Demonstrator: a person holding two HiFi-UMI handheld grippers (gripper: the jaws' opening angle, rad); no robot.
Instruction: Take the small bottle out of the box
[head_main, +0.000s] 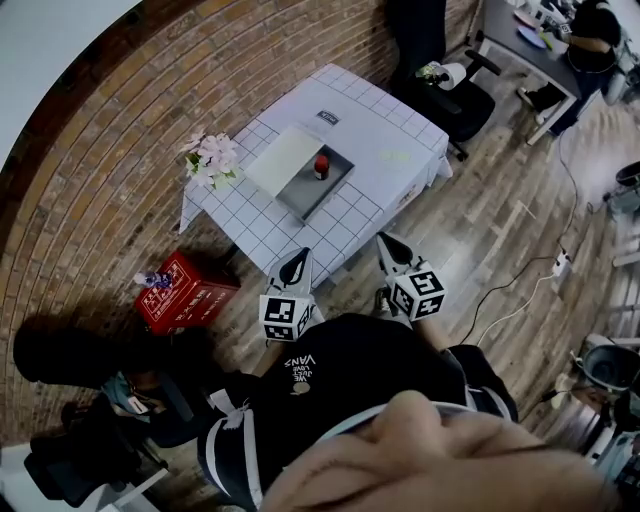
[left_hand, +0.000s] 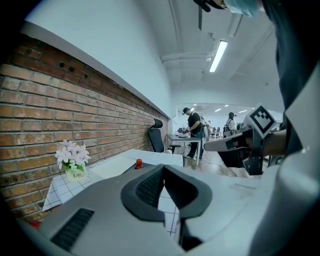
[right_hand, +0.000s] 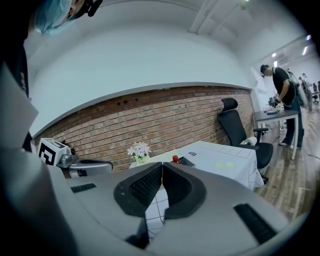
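A small bottle (head_main: 321, 166) with a red cap stands inside an open grey box (head_main: 312, 189) on the table (head_main: 385, 140) with the checked white cloth. The box's white lid (head_main: 282, 159) leans open to the left. My left gripper (head_main: 296, 268) and right gripper (head_main: 392, 250) are held off the table's near edge, well short of the box, both shut with nothing between the jaws. In the left gripper view the bottle's red cap (left_hand: 138, 163) shows above the shut pads (left_hand: 150, 187). The right gripper view shows the red cap (right_hand: 175, 159) beyond its shut pads (right_hand: 145, 186).
A vase of pale flowers (head_main: 211, 157) stands at the table's left corner. A red crate (head_main: 187, 292) sits on the wooden floor to the left. A black office chair (head_main: 447, 85) stands behind the table, with the brick wall (head_main: 90, 170) on the left.
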